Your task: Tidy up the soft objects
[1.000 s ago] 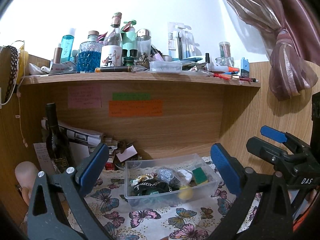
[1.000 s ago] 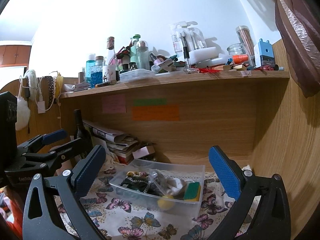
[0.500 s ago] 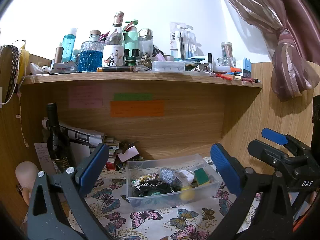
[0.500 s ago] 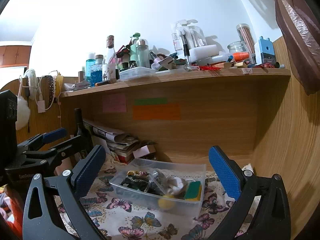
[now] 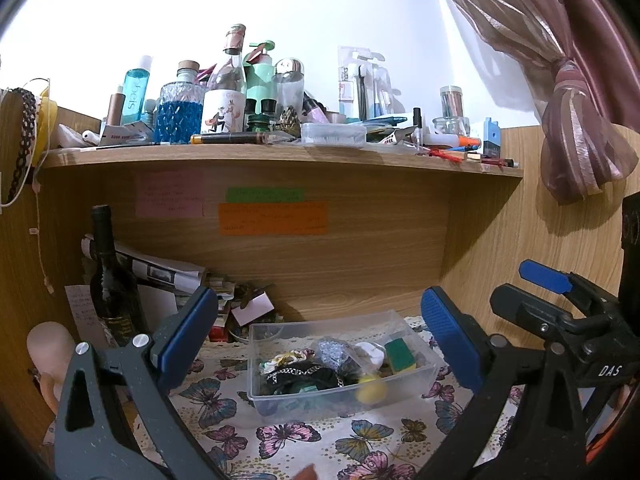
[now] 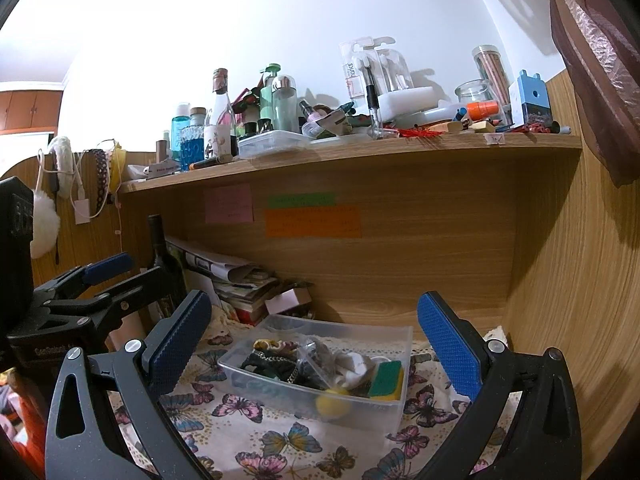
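A clear plastic bin (image 5: 416, 378) stands on the butterfly-print cloth under the shelf; it also shows in the right wrist view (image 6: 404, 344). In it lie a green and yellow sponge (image 5: 399, 355), a yellow ball (image 5: 372, 389), dark fabric with a chain (image 5: 300, 376), a white soft piece (image 5: 370, 350) and a small plastic bag (image 6: 316, 356). My left gripper (image 5: 320, 340) is open and empty, held in front of the bin. My right gripper (image 6: 316, 344) is open and empty, also in front of the bin.
A dark wine bottle (image 5: 110, 280) stands at the back left beside stacked papers (image 5: 160, 272). The wooden shelf (image 5: 280, 154) above carries many bottles and small items. A wooden side wall (image 6: 580, 280) and a curtain (image 5: 568, 100) are at the right.
Both grippers have drifted very slightly; the view has shifted a little. The bin and its contents have not moved.
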`<state>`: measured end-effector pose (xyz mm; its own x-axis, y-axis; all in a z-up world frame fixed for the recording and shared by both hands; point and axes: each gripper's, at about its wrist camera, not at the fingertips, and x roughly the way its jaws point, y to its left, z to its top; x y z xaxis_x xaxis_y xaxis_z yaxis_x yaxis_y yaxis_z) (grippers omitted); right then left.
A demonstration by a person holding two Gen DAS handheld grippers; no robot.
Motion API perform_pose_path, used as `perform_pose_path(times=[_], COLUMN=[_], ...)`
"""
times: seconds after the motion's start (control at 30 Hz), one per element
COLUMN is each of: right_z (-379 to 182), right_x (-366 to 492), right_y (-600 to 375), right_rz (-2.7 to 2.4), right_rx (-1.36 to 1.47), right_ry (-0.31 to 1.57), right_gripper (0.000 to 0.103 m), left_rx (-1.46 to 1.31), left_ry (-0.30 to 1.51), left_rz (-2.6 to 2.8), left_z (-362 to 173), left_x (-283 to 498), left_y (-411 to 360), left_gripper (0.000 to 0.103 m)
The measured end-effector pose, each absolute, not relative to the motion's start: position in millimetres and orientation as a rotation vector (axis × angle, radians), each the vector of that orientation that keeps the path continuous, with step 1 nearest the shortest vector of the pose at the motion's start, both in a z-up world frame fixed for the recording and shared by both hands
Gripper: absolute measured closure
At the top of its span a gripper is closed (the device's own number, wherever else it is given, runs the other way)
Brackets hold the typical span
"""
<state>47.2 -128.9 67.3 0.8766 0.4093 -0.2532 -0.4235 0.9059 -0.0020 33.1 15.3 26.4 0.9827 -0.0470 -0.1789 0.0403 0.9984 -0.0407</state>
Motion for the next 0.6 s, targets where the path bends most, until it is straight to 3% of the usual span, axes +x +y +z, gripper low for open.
perform_pose_path(times=[0.6], right_z=[60.3], right_x=[50.1], right_y=[-126.0], right_rz=[0.431], right_rx=[-0.063], right_ry=[0.265], right_gripper=[0.0], left_rx=[-0.048], left_ry=[0.201], left_rz=[-0.042], left_z=[18.5], left_x=[35.1], left_y=[15.8], left_gripper=[0.0])
